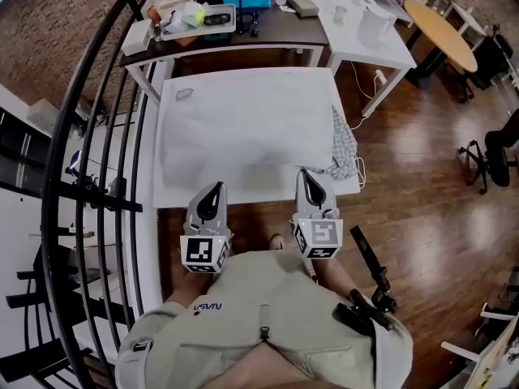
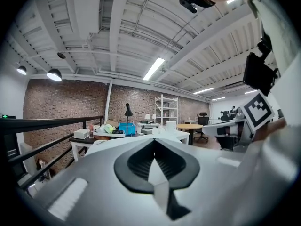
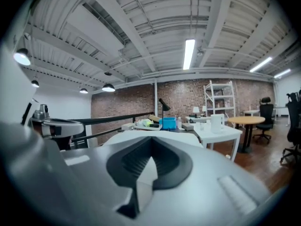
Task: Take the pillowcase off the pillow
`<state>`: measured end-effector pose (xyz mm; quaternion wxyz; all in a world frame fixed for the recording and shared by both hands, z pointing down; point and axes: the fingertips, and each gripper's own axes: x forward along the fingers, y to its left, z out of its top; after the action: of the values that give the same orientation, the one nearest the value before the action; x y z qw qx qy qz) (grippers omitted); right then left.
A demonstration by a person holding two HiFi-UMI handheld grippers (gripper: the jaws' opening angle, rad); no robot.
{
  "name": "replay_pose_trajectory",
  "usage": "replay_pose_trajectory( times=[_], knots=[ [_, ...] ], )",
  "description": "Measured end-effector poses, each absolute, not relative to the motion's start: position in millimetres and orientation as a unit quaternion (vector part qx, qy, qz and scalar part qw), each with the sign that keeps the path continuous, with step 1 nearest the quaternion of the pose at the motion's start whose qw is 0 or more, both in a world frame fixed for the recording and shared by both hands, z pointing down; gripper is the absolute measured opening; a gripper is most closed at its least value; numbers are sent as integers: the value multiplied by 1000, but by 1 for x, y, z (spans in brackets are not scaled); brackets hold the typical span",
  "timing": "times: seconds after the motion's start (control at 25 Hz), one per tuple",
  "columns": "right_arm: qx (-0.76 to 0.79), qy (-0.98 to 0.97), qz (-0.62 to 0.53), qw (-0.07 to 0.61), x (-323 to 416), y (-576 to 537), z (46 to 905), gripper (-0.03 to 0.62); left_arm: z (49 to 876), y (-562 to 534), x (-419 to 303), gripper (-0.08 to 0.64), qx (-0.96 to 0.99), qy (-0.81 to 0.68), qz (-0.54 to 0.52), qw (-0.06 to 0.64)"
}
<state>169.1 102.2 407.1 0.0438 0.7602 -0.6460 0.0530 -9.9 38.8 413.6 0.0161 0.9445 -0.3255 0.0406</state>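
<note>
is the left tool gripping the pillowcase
No, the left tool is shut, with nothing between its jaws.

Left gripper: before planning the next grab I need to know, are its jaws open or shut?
Shut. The left gripper shows its jaws pressed together in its own view, with nothing between them.

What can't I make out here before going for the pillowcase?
Pillow: head view, white on white table; its opening doesn't show.
Checked cloth: head view, hangs past the table edge, partly hidden.
Small item: head view, too small to name.
Gripper views: housing blocks most of the tabletop.
</note>
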Motion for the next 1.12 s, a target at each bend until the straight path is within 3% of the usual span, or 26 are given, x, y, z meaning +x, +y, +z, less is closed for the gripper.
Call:
replay_pose_trajectory(
  times=[1.12],
  knots=[
    [773, -628, 58, 67, 147, 110, 421, 2, 419, 37, -38, 2, 948, -315, 36, 15]
  ],
)
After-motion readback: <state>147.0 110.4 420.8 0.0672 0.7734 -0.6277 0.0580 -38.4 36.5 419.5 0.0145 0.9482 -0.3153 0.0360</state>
